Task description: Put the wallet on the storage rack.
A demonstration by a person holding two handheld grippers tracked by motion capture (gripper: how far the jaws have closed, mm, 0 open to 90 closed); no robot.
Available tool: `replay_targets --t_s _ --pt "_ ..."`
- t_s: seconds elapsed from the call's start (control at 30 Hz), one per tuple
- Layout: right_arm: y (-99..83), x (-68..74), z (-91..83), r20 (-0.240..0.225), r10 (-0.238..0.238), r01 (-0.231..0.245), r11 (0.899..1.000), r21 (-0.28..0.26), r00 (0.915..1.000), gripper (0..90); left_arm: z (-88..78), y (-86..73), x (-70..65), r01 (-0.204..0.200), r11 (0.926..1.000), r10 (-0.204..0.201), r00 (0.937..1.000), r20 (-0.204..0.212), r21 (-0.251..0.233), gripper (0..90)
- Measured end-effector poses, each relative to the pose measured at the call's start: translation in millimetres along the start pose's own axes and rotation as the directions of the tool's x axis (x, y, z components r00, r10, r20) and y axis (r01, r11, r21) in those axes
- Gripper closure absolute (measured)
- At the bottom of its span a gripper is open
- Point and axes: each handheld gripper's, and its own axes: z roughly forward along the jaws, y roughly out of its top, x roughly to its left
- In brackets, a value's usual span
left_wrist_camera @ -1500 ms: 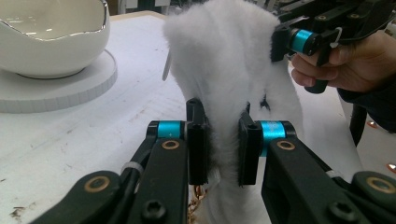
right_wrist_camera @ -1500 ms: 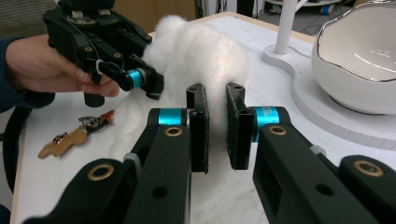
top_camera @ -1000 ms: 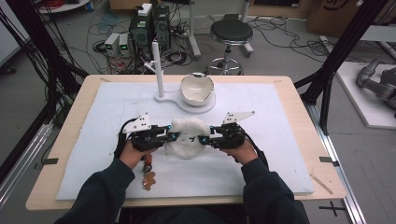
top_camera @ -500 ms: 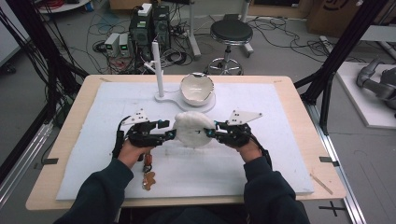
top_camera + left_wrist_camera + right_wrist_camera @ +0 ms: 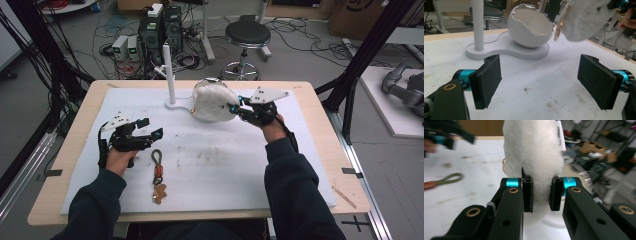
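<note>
The fluffy white toy (image 5: 214, 102) is up in the air near the top middle of the high view, right over the white egg-shaped bowl (image 5: 530, 27). The right gripper (image 5: 243, 106) holds it, and in the right gripper view its jaws are squeezed narrow on the soft fur, pinching it from both sides. A small gold bit hangs from the toy's edge in the left gripper view, just beside the bowl's cracked-looking rim. The bowl sits on a flat white stand (image 5: 175, 105) with a tall white post (image 5: 169, 70) next to it, in the upper middle of the table (image 5: 320, 100). The left gripper (image 5: 150, 136) is at the left of the high view, well apart from the toy, and its jaws are wide with nothing between them. A keychain (image 5: 158, 176) with a green loop lies on the white mat (image 5: 225, 160) near the lower left. It looks like the step now is carrying the toy to the bowl. The next move probably needs the right gripper to come down slowly so the toy goes inside, then to let go.
</note>
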Motion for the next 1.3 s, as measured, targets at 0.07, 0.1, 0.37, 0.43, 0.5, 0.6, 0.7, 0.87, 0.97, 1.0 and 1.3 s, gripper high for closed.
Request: replay_targets --t_s 0.07,0.1,0.37,0.43,0.5,0.6,0.7,0.87,0.97,1.0,1.3 --pt "8.2 -10.0 4.7 0.035 -0.032 0.031 0.999 0.012 0.9989 78.4 -0.3 -0.2 0.4 0.004 1.0 -0.004 1.0 0.0 -0.005 19.2" --pt "14.9 -18.4 10.5 0.067 -0.062 0.06 0.998 0.033 0.9958 78.3 -0.3 -0.3 0.2 0.004 1.0 -0.004 1.0 0.001 -0.002 19.2" --pt "31.5 -37.7 37.4 0.121 -0.157 0.146 0.985 0.093 0.9801 78.2 1.1 -0.7 -0.1 0.02 0.9998 -0.02 0.9996 0.017 -0.005 19.3" --pt "31.9 -39.0 41.9 0.121 -0.168 0.156 0.983 0.099 0.9784 78.2 1.7 -1.0 -0.5 0.026 0.9997 -0.025 0.9994 0.022 -0.006 19.4" --pt "31.2 -40.5 51.4 0.121 -0.186 0.171 0.978 0.123 0.9752 78.2 1.6 -1.1 -0.2 0.025 0.9997 -0.025 0.9995 0.021 -0.005 19.4" --pt "27.3 -42.0 63.9 0.124 -0.208 0.186 0.968 0.167 0.9703 78.2 0.5 -1.3 0.4 0.032 0.9995 -0.032 0.9993 0.018 -0.006 19.4" --pt "22.6 -42.7 73.3 0.12 -0.212 0.189 0.965 0.18 0.9699 78.2 0.0 -2.0 0.8 0.037 0.9993 -0.036 0.9992 0.018 -0.006 19.4" --pt "15.9 -36.5 91.2 0.095 -0.225 0.201 0.956 0.216 0.9697 78.2 -0.3 -2.6 0.5 0.037 0.9993 -0.037 0.9991 0.018 -0.005 19.4" --pt "12.2 -34.7 98.4 0.089 -0.24 0.213 0.948 0.235 0.9668 78.2 -0.9 -3.0 0.7 0.039 0.9992 -0.039 0.9991 0.016 -0.005 19.4" --pt "12.2 -34.7 98.4 0.089 -0.24 0.213 0.948 0.235 0.9668 78.2 -1.2 -3.1 0.7 0.04 0.9992 -0.04 0.9991 0.016 -0.005 19.4" --pt "-0.9 -38.6 108.0 0.108 -0.18 0.142 0.945 0.296 0.9777 55.6 -1.6 -4.0 0.7 0.045 0.999 -0.044 0.9989 0.014 -0.003 19.4"
